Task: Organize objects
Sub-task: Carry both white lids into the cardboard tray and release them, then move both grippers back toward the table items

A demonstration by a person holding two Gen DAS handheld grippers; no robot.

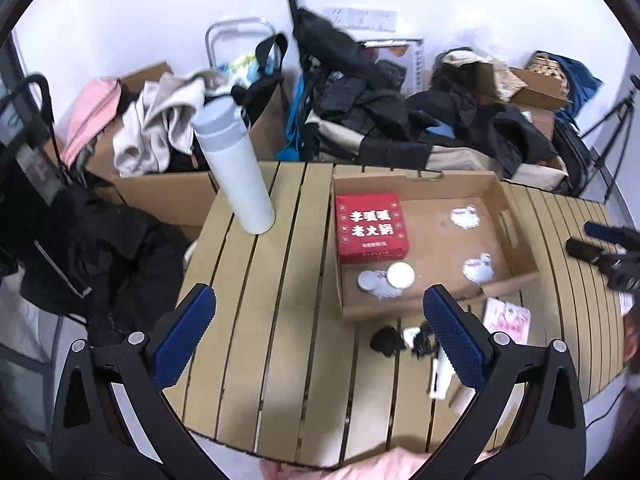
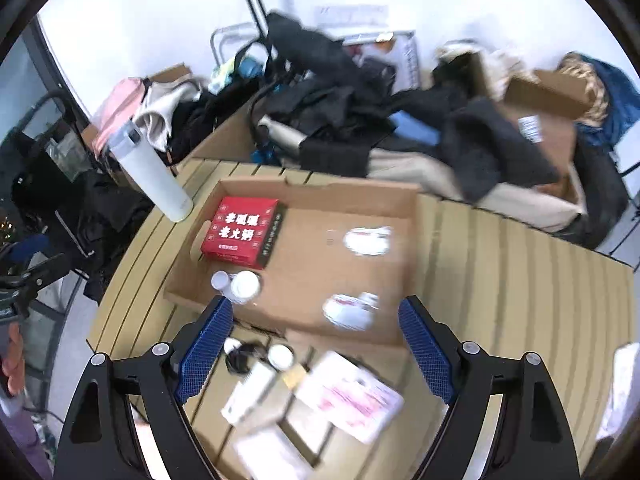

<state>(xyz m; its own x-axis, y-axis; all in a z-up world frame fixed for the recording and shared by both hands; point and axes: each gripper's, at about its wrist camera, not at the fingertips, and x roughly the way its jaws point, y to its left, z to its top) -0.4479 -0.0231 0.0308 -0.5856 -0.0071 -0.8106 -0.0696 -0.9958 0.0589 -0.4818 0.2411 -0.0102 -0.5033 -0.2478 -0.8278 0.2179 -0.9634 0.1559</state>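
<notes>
The left tool (image 1: 320, 332) hangs wide and empty over the slatted tan surface (image 1: 256, 320), ribbed blue pads (image 1: 184, 340) apart. The right tool (image 2: 316, 348) gapes likewise above blurred pink-and-white packets (image 2: 352, 396). A glossy red carton (image 1: 372, 227) and round lidded jar (image 1: 401, 275) sit in the shallow cardboard tray (image 1: 516, 236); a smooth white flask (image 1: 236, 168) stands beside it.

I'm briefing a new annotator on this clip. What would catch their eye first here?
Probably the red box with white lettering, lying in the near-left corner of the shallow cardboard tray on the slatted table. Next, the tall white bottle standing on the table's far-left edge. Behind the table lies a heap of dark clothes.
</notes>
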